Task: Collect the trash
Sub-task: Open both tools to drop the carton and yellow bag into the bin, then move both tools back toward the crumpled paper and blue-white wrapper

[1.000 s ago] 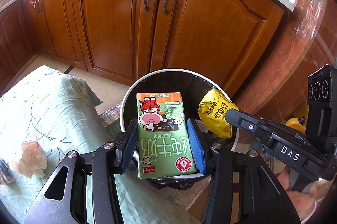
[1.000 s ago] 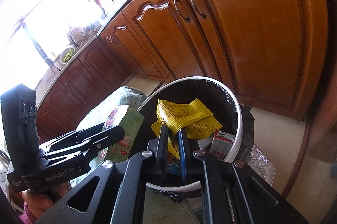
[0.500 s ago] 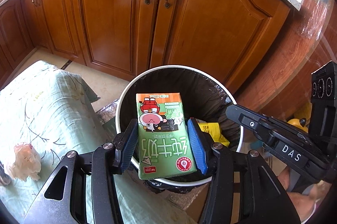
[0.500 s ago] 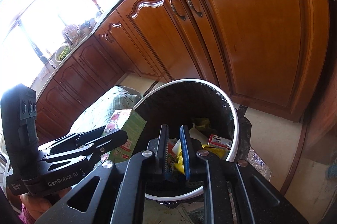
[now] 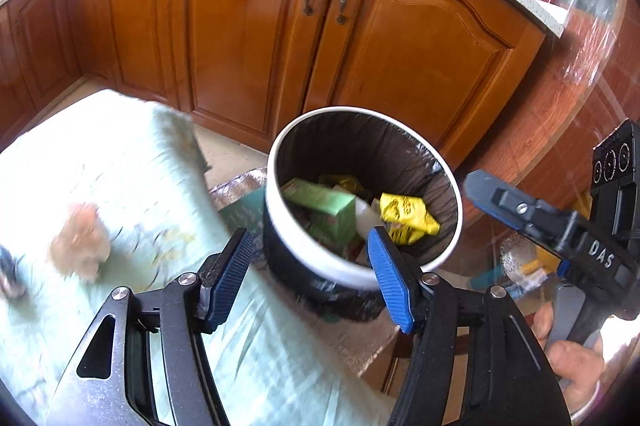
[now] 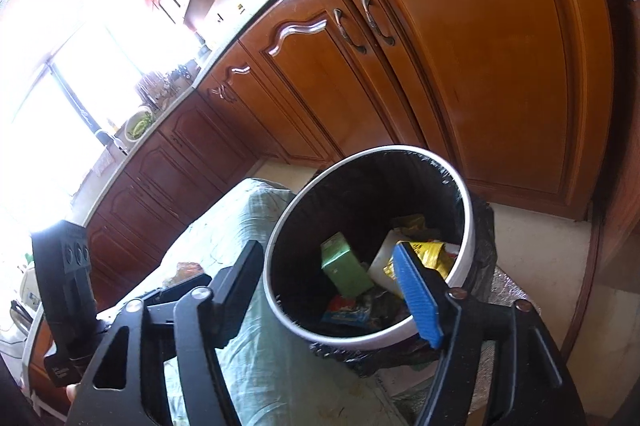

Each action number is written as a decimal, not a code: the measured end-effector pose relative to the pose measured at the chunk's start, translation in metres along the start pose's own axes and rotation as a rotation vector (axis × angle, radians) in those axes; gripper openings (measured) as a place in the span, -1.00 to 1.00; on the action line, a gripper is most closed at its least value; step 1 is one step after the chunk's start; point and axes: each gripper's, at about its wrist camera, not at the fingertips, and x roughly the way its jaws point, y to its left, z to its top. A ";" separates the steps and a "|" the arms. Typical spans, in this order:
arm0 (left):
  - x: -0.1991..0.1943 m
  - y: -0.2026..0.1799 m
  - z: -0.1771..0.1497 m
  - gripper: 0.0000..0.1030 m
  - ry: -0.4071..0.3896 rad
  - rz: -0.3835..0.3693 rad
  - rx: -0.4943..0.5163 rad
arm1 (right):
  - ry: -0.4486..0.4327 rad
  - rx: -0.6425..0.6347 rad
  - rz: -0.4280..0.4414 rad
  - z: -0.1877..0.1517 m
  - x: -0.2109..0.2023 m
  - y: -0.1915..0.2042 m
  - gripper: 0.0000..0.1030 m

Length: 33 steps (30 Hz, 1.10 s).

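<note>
Both claws, left [image 5: 310,276] and right [image 6: 332,290], just opened empty; bin [image 5: 316,268] rim hides some trash.

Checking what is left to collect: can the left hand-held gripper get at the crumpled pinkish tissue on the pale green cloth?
Probably yes. The left hand-held gripper is open and empty, and the crumpled pinkish tissue lies uncovered on the pale green cloth beside it, with nothing between them.

White-rimmed bin [image 5: 320,268], black liner; green carton [image 5: 326,204]; yellow wrapper [image 5: 404,216]; pale green leaf-print cloth [image 5: 120,166].
</note>
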 end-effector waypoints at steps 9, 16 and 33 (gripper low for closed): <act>-0.045 0.049 -0.057 0.21 -0.028 0.035 -0.117 | -0.001 -0.082 0.016 -0.043 -0.006 0.045 0.63; -0.074 0.087 -0.096 0.22 -0.040 0.109 -0.183 | 0.056 -0.130 0.044 -0.072 0.008 0.073 0.74; -0.117 0.171 -0.135 0.27 -0.065 0.232 -0.370 | 0.188 -0.233 0.091 -0.114 0.048 0.136 0.75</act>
